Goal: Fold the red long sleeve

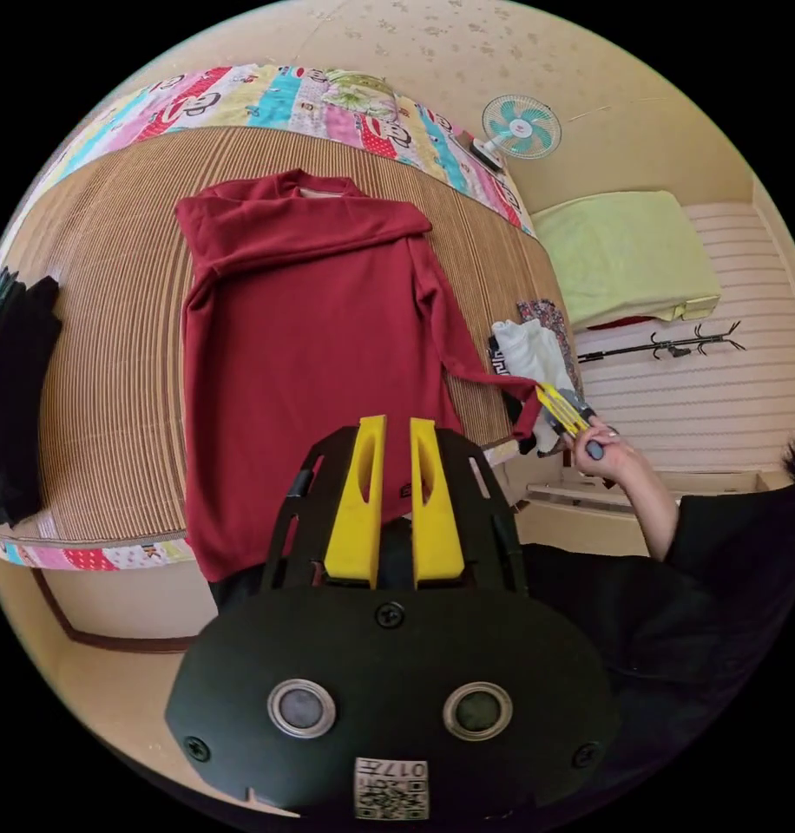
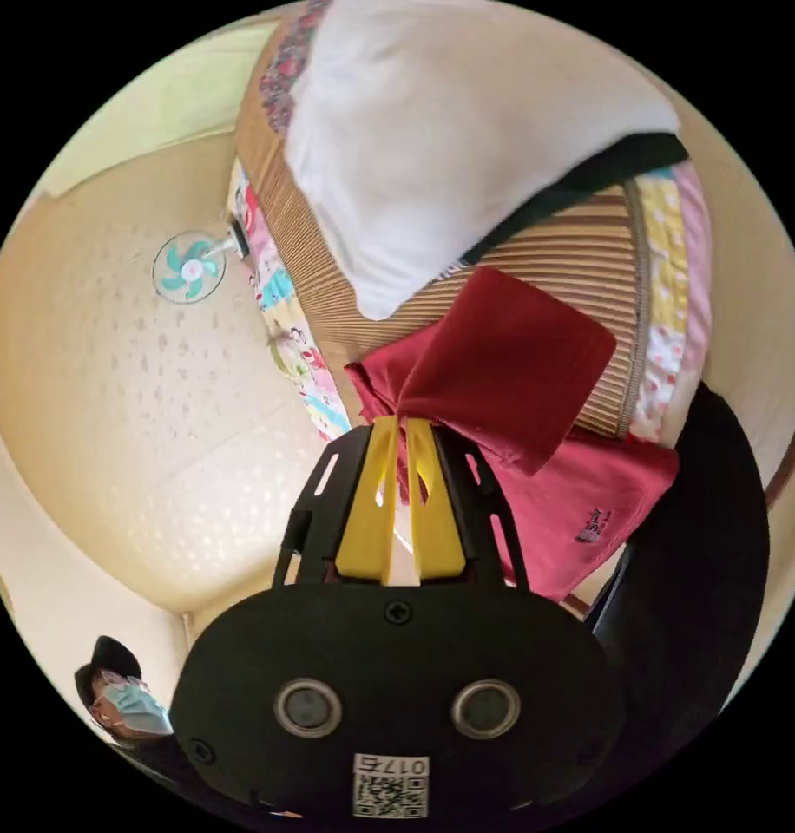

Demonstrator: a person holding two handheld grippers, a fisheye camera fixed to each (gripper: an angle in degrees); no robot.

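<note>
The red long sleeve (image 1: 311, 347) lies flat on a bamboo mat (image 1: 111, 364), collar at the far end, with one sleeve folded across its chest. Its other sleeve stretches out to the side, where my right gripper (image 1: 561, 408) holds the cuff in a person's hand (image 1: 610, 451). In the right gripper view the jaws of my right gripper (image 2: 402, 425) are shut on the red sleeve (image 2: 502, 373), which is lifted off the mat. My left gripper (image 1: 397, 423) hovers over the shirt's near hem with its jaws close together and nothing between them.
A folded white garment (image 1: 532, 347) (image 2: 450, 130) lies on the mat by the held sleeve. Black clothing (image 1: 16, 390) sits at the mat's other side. A wall fan (image 1: 521, 126), a green blanket (image 1: 627, 256) and a coat rack (image 1: 666, 347) stand beyond. A masked person (image 2: 124, 694) is nearby.
</note>
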